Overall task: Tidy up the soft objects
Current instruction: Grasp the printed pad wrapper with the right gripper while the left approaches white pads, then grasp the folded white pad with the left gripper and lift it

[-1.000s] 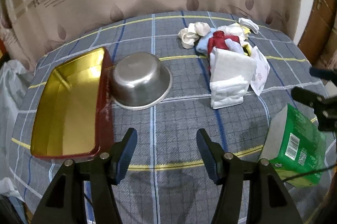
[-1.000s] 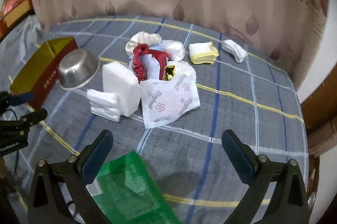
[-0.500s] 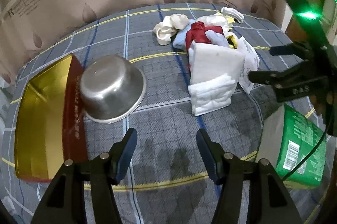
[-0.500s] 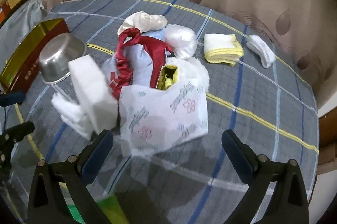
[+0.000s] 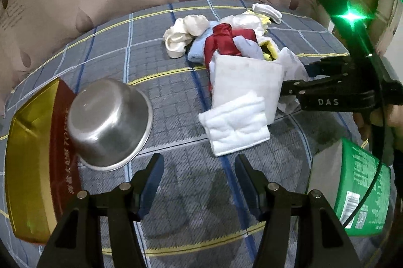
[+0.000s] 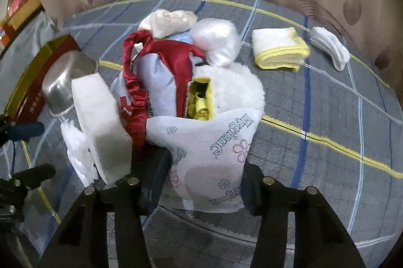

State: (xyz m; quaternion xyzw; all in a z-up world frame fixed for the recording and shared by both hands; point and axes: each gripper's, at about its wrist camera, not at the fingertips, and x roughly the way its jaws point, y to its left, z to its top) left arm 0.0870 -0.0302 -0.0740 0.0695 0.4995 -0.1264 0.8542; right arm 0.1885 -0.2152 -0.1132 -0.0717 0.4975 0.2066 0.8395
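A heap of soft things lies mid-table: a red cloth (image 5: 224,41), a white foam block (image 5: 246,89), a folded white pad (image 5: 234,126) and a flower-printed white tissue pack (image 6: 211,142). My right gripper (image 6: 202,182) has its jaws closing on the near end of the tissue pack, and both pads touch its sides. From the left wrist view the right gripper (image 5: 296,79) reaches in from the right, behind the foam block. My left gripper (image 5: 199,182) hangs open over bare tablecloth in front of the pad, with nothing between its fingers.
An upturned steel bowl (image 5: 108,124) leans on a gold-lined red tin (image 5: 27,154) at the left. A green pack (image 5: 362,187) stands at the right front. A yellow-edged folded cloth (image 6: 279,48) and a white folded cloth (image 6: 330,46) lie beyond the heap. A curtain hangs behind the table.
My right gripper came down and forward to the tissue pack, and its jaws narrowed from wide open onto it. The left gripper drifted closer to the heap, still open.
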